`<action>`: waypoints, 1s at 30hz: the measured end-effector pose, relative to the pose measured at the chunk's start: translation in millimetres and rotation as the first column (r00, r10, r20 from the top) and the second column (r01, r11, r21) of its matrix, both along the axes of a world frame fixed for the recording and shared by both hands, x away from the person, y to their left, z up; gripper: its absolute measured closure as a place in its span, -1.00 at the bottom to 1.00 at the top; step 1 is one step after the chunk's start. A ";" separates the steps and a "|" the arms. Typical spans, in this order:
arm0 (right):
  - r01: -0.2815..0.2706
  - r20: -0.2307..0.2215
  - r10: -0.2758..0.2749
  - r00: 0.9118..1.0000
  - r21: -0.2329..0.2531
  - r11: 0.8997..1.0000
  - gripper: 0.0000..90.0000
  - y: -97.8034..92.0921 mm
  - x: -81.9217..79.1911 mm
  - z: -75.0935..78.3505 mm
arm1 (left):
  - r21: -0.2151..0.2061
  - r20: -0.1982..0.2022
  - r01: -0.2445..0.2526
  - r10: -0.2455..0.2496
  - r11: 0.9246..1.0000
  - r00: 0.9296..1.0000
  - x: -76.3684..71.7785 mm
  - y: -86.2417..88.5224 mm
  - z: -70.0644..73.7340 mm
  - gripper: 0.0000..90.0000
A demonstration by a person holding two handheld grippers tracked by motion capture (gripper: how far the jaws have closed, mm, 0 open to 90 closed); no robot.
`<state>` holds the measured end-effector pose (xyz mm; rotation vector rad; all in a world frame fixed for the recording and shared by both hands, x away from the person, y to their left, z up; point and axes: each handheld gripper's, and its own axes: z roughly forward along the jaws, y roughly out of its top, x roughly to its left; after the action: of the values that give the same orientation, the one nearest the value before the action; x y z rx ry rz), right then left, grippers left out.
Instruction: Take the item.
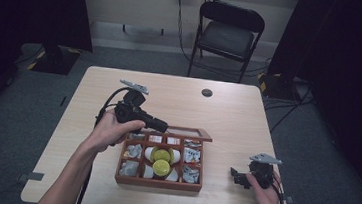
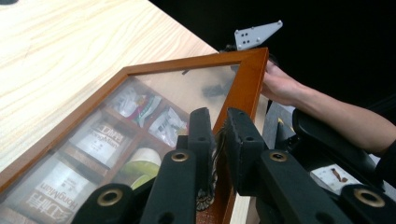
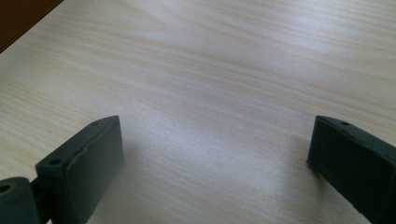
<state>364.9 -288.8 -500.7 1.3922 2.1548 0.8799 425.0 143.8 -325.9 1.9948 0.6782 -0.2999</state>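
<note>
Two grippers are at work over a wooden compartment box (image 1: 157, 182) that sits near the front edge of the table (image 1: 233, 112), a little right of its middle. The left gripper (image 2: 217, 135) has its jaws pinched narrow on the front rail of the box's hinged glass lid (image 2: 187, 88), and the lid stands raised, its free corner lifted clear of the tray; in the high view the lid (image 1: 186, 131) reads as a thin wooden frame along the far edge of the box, so the opening looks well under way though I cannot tell whether it has reached its full swing. Through the pane the left gripper view shows printed tea sachets (image 2: 100, 140) and foil packets (image 2: 168, 126) in their compartments, and the high view shows two yellow-green round things (image 1: 161, 161) in the middle cells, with grey packets at either side. The right gripper (image 3: 215, 154) rests on bare table near the front right corner, well apart from the box, its jaws spread wide with nothing between them. By my judgement what is left is to carry the lid fully back or hold it, and then bring the idle gripper over to reach a compartment; nothing has been lifted out as far as the pictures show
</note>
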 end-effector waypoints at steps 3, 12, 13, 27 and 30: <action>-0.021 0.002 0.021 1.000 -0.002 1.000 -0.69 0.9 -0.8 2.6 | -0.008 -0.008 0.004 -0.004 1.000 1.000 1.5 1.1 -0.6 0.80; -0.053 0.050 0.053 0.997 -0.002 0.999 -0.68 10.9 -8.5 15.8 | -0.005 0.012 -0.012 0.012 1.000 1.000 2.6 0.4 2.9 0.80; -0.058 0.059 0.058 0.997 0.006 0.998 -0.69 12.5 -9.5 18.5 | -0.007 0.006 -0.006 0.006 1.000 1.000 3.3 0.4 2.5 0.80; -0.218 0.140 0.198 0.970 0.145 0.965 -0.57 47.3 -25.4 54.3 | 0.002 -0.002 0.004 -0.004 1.000 1.000 3.7 0.4 2.7 0.80; -0.263 0.138 0.242 0.961 0.171 0.950 -0.52 62.2 -30.7 60.9 | 0.003 0.001 0.004 -0.004 1.000 1.000 3.0 0.2 2.5 0.80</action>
<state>334.2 -226.7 -439.9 1.1290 2.2403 1.2569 428.0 144.1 -323.4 1.9996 0.6740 -0.3001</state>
